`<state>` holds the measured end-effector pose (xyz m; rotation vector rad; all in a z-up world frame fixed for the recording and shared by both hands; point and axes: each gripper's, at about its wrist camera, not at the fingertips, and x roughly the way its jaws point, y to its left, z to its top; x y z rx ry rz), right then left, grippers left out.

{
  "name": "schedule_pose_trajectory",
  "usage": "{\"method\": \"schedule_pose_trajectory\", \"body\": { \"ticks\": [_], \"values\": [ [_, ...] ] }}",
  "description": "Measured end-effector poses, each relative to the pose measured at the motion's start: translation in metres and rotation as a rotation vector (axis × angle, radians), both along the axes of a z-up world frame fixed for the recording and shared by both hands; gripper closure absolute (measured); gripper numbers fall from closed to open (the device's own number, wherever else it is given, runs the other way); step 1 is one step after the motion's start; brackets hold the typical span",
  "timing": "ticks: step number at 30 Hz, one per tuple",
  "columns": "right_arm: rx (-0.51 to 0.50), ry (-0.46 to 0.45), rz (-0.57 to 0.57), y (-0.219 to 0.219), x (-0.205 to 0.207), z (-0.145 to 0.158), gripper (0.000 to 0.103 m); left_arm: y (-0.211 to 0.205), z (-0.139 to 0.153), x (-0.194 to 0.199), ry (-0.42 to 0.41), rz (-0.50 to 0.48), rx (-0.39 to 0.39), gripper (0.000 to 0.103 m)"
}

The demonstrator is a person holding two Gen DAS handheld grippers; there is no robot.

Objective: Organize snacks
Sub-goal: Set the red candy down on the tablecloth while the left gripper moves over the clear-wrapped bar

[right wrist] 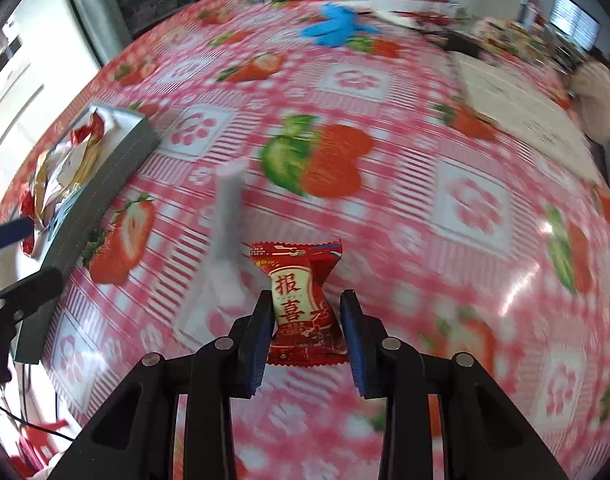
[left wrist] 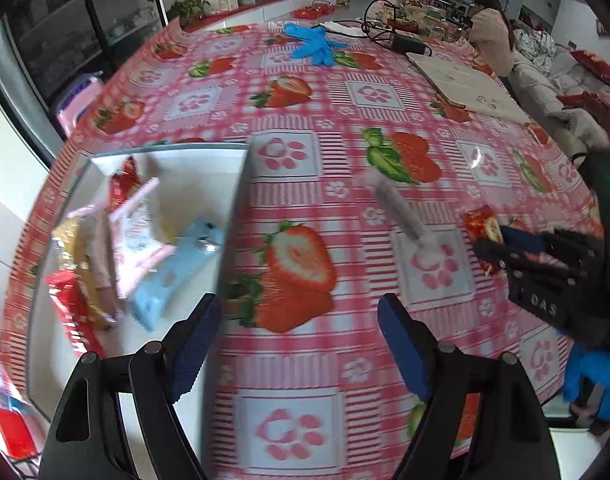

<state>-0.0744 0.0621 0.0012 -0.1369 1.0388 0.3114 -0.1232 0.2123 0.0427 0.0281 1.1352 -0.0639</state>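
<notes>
My right gripper [right wrist: 307,320] is shut on a red candy packet [right wrist: 301,300] with gold lettering and holds it just above the strawberry tablecloth [right wrist: 465,200]. That gripper [left wrist: 501,248] and the packet [left wrist: 481,226] also show at the right of the left wrist view. A white tray [left wrist: 209,184] with grey walls [right wrist: 105,176] sits at the left and holds several wrapped snacks: red, gold, pink and a light blue one [left wrist: 173,276]. A pale stick-shaped snack [left wrist: 401,216] [right wrist: 227,216] lies on the cloth between the grippers. My left gripper [left wrist: 297,336] stands open and empty beside the tray's right wall.
Blue gloves [left wrist: 313,46] lie at the far side of the table. A flat beige board [left wrist: 465,84] and a black adapter with cables [left wrist: 409,44] are at the far right, where a person [left wrist: 493,36] sits. A pink stool [left wrist: 75,100] stands past the left edge.
</notes>
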Motion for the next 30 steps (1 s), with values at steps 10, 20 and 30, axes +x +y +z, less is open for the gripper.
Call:
{"method": "schedule_pose_trajectory", "body": {
  "ticks": [10, 20, 30],
  "values": [
    [-0.016, -0.027, -0.166, -0.068, -0.026, -0.022, 0.0, -0.043, -0.029, 0.058, 0.035, 0.161, -0.098, 0.02],
    [-0.003, -0.167, -0.159, -0.07, -0.051, -0.017, 0.0, -0.06, -0.05, 0.079, 0.02, 0.167, 0.029, 0.034],
    [-0.023, -0.083, -0.168, -0.063, -0.03, -0.022, 0.0, -0.052, -0.043, 0.029, -0.026, 0.079, 0.04, 0.062]
  ]
}}
